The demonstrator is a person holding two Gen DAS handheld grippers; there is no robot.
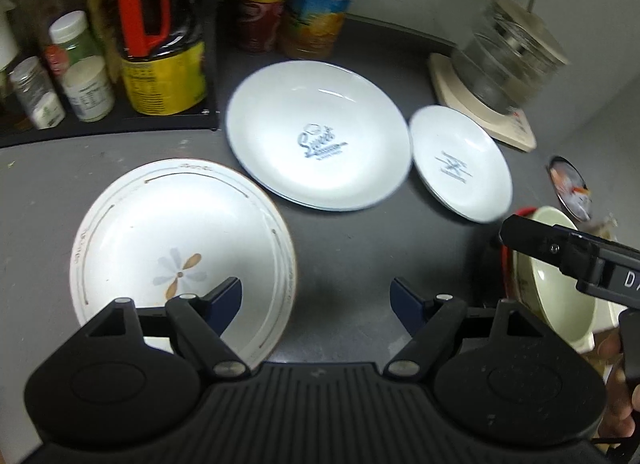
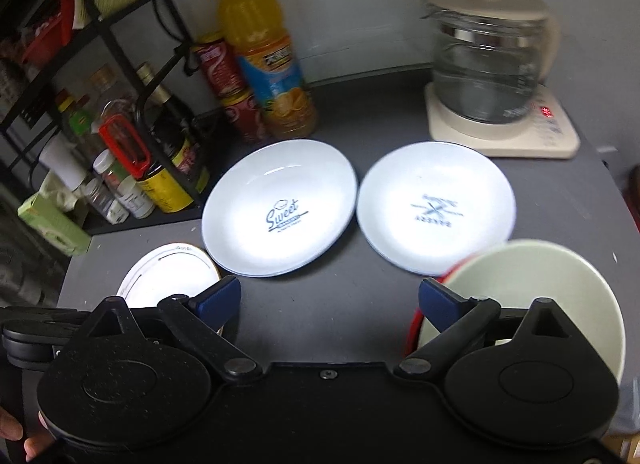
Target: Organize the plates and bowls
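Note:
On the grey counter lie three white dishes. A flower-patterned plate point(image 1: 180, 252) point(image 2: 168, 276) sits nearest on the left, with my left gripper point(image 1: 318, 300) open above its right rim. A "Sweet" plate point(image 1: 318, 134) point(image 2: 280, 208) lies in the middle, and a smaller printed plate point(image 1: 460, 162) point(image 2: 436, 208) to its right. A pale green bowl point(image 1: 560, 288) point(image 2: 532, 292) with a red rim below it stands at the near right. My right gripper point(image 2: 330, 298) is open over bare counter, its right finger at the bowl's rim.
A black rack point(image 2: 100, 64) of spice jars and sauce bottles fills the left. A juice bottle point(image 2: 264, 52) and red cans point(image 2: 224, 68) stand at the back. A glass kettle on a cream base point(image 2: 492, 76) occupies the back right corner. A green tissue box point(image 2: 52, 224) lies far left.

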